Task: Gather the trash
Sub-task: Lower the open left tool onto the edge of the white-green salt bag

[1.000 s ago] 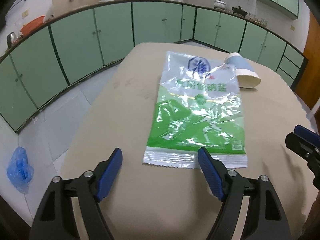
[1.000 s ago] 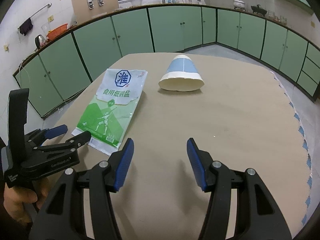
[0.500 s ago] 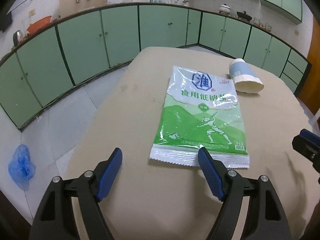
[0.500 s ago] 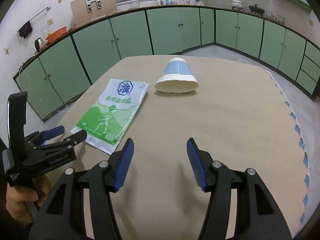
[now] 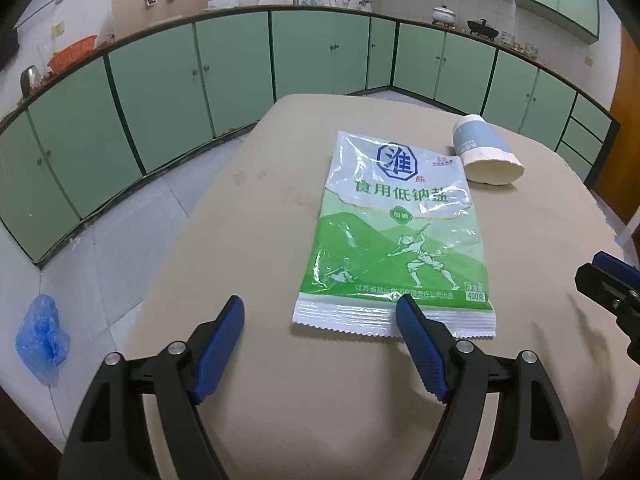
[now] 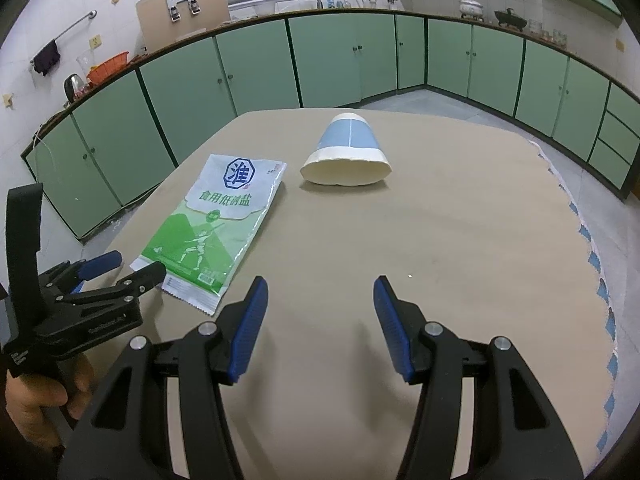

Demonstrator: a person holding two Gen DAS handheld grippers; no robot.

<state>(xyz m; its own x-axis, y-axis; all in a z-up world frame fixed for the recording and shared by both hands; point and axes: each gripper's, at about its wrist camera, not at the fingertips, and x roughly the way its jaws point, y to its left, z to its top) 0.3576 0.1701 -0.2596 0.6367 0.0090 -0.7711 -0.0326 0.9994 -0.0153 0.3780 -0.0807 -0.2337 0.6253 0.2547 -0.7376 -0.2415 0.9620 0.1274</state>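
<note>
Since a second ago, the left gripper (image 5: 320, 318) has been drawn back slightly and raised, so that the salt bag (image 5: 396, 232) is now seen flatter and further ahead of the jaws, while the right gripper (image 6: 318, 300) has been kept almost where it was. The left jaws are spread wide and nothing is held between them; the serrated bottom edge of the bag lies just in front of the right-hand finger (image 5: 420, 344) of that gripper, and contact cannot be judged. The bag is laid flat on the beige table (image 5: 260, 248), its printed face up. Beyond the bag's far right corner, well ahead of the left jaws, a crushed paper cup (image 5: 486, 156) is lying on its side with its flattened mouth turned towards the cameras. The right jaws are likewise held wide apart and empty above bare tabletop; the cup (image 6: 348, 156) is seen well ahead of them, nearly centred between the fingers, and the bag (image 6: 216, 228) ahead to their left. On the floor to the left of the left jaws, a blue plastic bag (image 5: 42, 336) is seen.
</note>
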